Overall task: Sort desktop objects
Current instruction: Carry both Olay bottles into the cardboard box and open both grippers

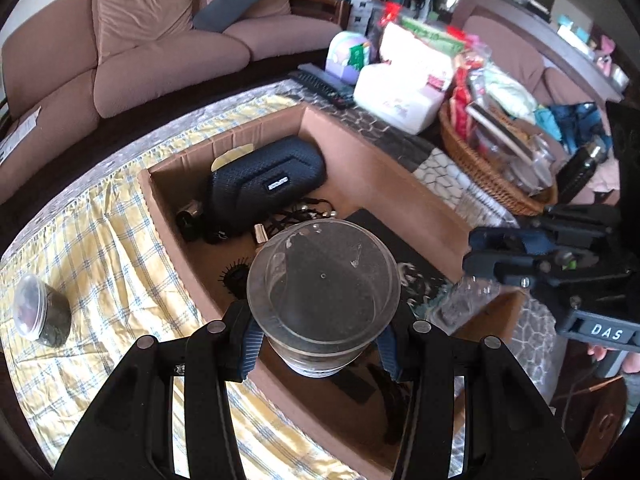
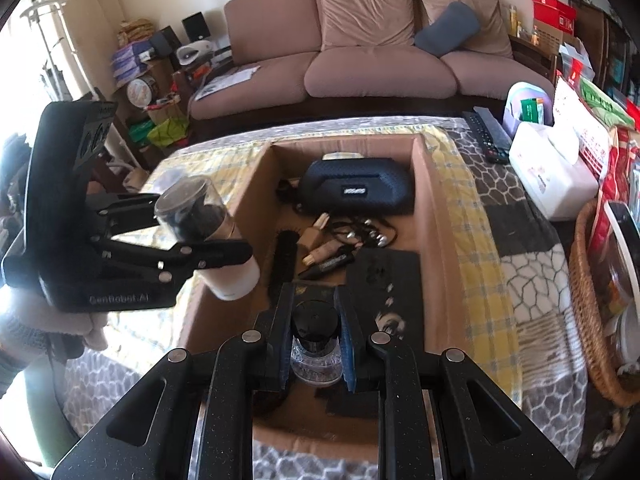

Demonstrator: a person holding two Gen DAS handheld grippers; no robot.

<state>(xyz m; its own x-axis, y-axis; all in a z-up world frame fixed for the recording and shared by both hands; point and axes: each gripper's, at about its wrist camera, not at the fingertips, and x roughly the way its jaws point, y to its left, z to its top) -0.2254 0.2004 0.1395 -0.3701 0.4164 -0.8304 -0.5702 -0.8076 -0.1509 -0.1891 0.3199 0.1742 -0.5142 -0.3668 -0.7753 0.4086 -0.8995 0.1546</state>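
Closest to the left wrist lens, the left tongs (image 1: 318,344) are pinching a clear-capped bottle (image 1: 323,284), cap end pointing away from the camera and up, so its long axis runs roughly along the fingers. It hangs over the near left wall of the cardboard box (image 1: 384,168), which fills the middle of that frame, so the drop spot looks to be straight ahead and down from those tongs. In the right wrist view the right tongs (image 2: 316,350) are clamped on a small glass bottle with a black cap (image 2: 314,340), standing upright between the pads at the bottom centre, already above the box's near end. Right side looks like the nearer one to the box floor, just a guess. Readable stuff: "DAS" on the right tool in the left view's lower right, and what seems to be "GenRobot.AI" on the left tool. The dark blue case (image 2: 356,192) in the box has a white label, too small to read.
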